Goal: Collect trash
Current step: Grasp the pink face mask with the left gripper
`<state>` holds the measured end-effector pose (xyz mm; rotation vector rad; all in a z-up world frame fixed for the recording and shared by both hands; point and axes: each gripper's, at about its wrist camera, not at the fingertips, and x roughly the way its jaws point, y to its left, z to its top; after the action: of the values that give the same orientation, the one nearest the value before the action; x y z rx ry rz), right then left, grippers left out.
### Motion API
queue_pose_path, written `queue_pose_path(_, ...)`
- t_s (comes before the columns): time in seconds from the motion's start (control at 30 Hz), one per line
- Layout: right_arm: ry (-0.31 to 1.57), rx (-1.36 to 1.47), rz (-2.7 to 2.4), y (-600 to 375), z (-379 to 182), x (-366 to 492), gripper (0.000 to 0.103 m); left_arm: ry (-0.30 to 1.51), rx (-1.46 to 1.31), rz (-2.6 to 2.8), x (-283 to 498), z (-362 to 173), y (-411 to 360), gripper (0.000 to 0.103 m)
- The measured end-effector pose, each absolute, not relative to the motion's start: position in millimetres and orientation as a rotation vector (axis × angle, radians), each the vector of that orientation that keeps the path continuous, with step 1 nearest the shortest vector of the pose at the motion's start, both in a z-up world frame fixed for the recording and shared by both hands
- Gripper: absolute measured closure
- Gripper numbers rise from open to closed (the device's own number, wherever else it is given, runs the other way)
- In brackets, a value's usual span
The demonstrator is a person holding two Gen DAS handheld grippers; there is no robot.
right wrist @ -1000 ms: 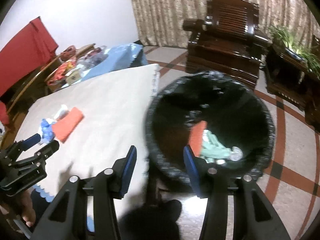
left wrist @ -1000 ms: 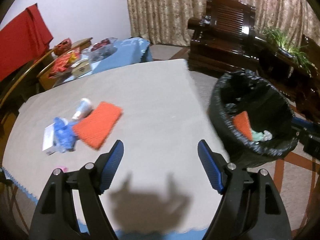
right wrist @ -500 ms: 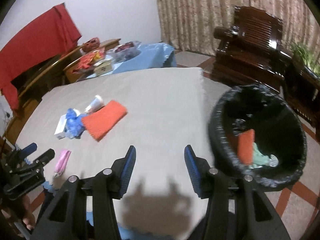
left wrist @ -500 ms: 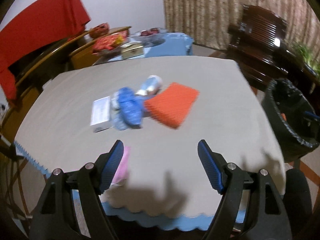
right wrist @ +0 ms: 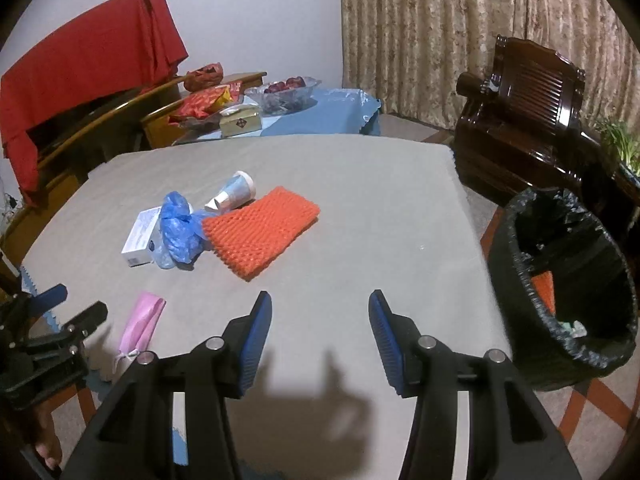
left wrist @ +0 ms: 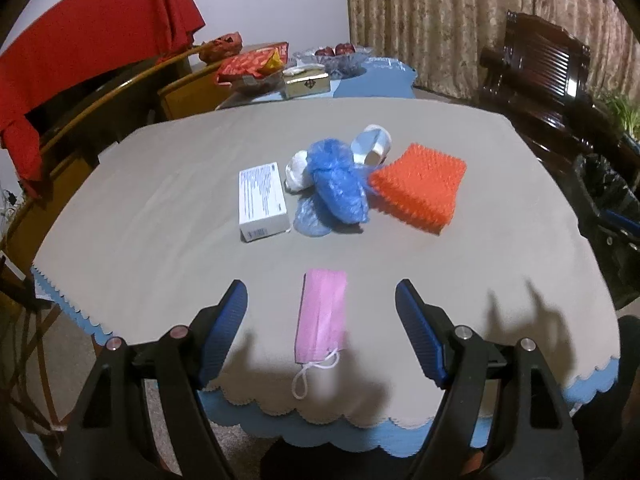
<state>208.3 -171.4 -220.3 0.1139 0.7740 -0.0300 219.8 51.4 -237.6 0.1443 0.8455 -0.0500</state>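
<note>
Pink now sits squarely between the fingers of the left tongs [left wrist: 321,306]: a folded face mask [left wrist: 321,318] near the front edge of the worktop [left wrist: 160,200], its ear loop trailing toward the scalloped hem. A second ago the left camera looked across bare cloth toward the bin, with the mask barely in view; it has since swung left and settled over the litter. The right tongs [right wrist: 320,330] have turned as well, from directly above the bin to over the cloth, leaving the black-lined bin [right wrist: 520,264] at the right. Both tongs stand wide apart and hold nothing.

I read this as one drop finished and the next pick being lined up, most likely the mask, since it lies nearest and is already framed by the left fingers.

Farther back, toward the middle of the cloth, the rest of the trash lies in a cluster: a white carton [left wrist: 262,200] at the left, crumpled blue plastic [left wrist: 338,184] touching it, a tipped paper cup [left wrist: 372,146] behind, and an orange foam net [left wrist: 420,186] at the right, against the plastic.

Inside the bin, seen from the right camera, are another orange net [right wrist: 545,288] and some pale scraps I cannot identify. It is far from full.
</note>
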Motion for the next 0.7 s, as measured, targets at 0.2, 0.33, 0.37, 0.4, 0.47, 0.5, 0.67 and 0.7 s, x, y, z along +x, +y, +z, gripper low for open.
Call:
queue_pose_path(0.2,0.795,0.125,-0.039,-153,-240,222,0.053,0.895,0.152,-0.075,231,-264,58,0.028)
queue_pose_path(0.33,0.816,0.125,-0.039,-144,-252,230,0.053,0.930,0.148,-0.081,240,-278,61,0.028)
queue_pose_path(0.37,0.821,0.125,-0.038,-142,-255,232,0.053,0.942,0.146,-0.082,243,-283,62,0.028)
queue_pose_path(0.4,0.827,0.124,-0.037,-140,-257,234,0.053,0.956,0.145,-0.087,246,-287,62,0.028)
queue_pose_path(0.47,0.834,0.121,-0.035,-137,-262,236,0.053,0.977,0.144,-0.098,251,-294,62,0.028)
queue_pose_path(0.5,0.838,0.120,-0.033,-136,-264,238,0.053,0.988,0.147,-0.100,253,-297,62,0.028)
queue_pose_path(0.67,0.851,0.120,-0.028,-130,-272,245,0.053,1.054,0.170,-0.112,268,-315,62,0.033)
queue_pose_path(0.7,0.852,0.119,-0.026,-129,-273,247,0.053,1.058,0.170,-0.112,270,-318,63,0.036)
